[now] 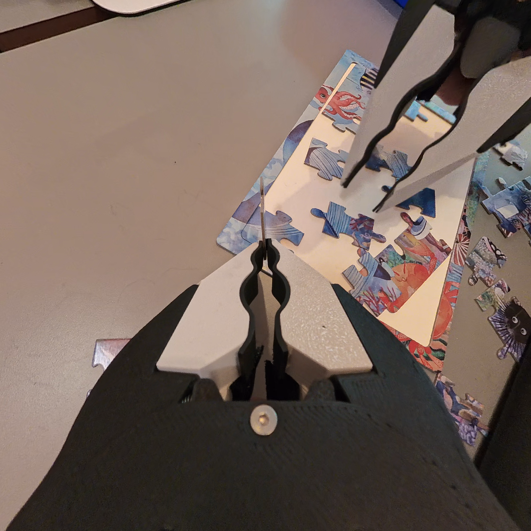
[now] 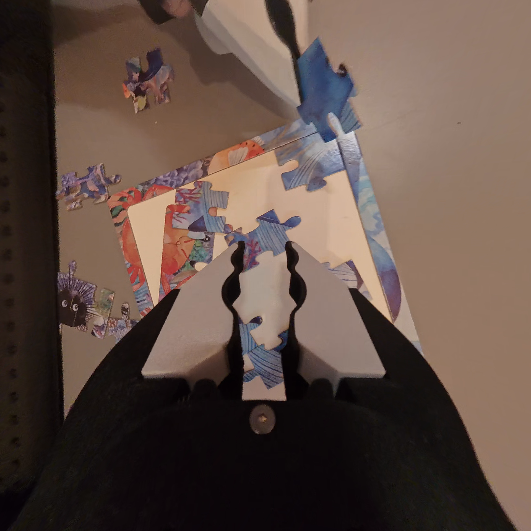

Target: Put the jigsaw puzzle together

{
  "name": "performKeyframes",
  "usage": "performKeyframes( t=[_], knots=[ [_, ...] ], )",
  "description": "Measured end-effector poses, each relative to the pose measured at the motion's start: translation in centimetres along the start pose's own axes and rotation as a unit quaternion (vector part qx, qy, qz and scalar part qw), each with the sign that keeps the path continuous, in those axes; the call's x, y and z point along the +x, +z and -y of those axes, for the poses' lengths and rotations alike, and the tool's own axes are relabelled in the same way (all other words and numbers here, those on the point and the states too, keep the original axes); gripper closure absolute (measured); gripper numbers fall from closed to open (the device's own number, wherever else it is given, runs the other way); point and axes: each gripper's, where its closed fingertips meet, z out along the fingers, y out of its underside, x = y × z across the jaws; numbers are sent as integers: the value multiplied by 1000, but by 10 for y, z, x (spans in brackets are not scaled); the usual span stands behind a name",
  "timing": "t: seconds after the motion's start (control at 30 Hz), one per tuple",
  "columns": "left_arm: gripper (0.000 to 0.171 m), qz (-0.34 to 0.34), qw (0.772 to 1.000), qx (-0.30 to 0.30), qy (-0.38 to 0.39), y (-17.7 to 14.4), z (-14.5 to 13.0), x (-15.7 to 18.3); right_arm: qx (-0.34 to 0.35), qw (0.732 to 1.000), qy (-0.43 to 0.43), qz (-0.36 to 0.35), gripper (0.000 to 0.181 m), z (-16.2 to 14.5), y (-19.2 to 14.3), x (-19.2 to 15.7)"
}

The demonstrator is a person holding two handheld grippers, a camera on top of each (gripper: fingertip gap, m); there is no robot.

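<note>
Roughly mid-assembly: the puzzle tray [image 2: 370,201], centre frame, held a few pieces, none visibly interlocked; others lay loose at left. The left gripper [image 1: 265,253] clamped a blue piece [image 2: 326,89] edge-on; the right gripper [image 2: 264,244] hovered, jaws apart.

Far ahead and left of our left jaws, a white, round-cornered pad [image 1: 138,5] lies at the far edge of the beige table [image 1: 115,143]. A dark perforated panel [image 2: 26,230] runs along the left side of our right jaws.
</note>
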Motion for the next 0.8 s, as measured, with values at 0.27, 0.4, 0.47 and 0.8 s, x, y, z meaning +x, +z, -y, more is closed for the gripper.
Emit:
performKeyframes(
  t=[0.27,0.4,0.47,0.8],
  knots=[
    [171,1,1000,0,0,0,0,0,-50,997,8,-64,138,-7,12,14],
    [171,1,1000,-1,0,0,0,0,-62,995,7,-72,131,-8,19,14],
    [171,1,1000,-1,0,0,0,0,-65,995,5,-71,131,-8,22,13],
    [171,2,1000,-1,1,0,-1,0,-25,1000,9,11,138,2,22,-10]
  ],
)
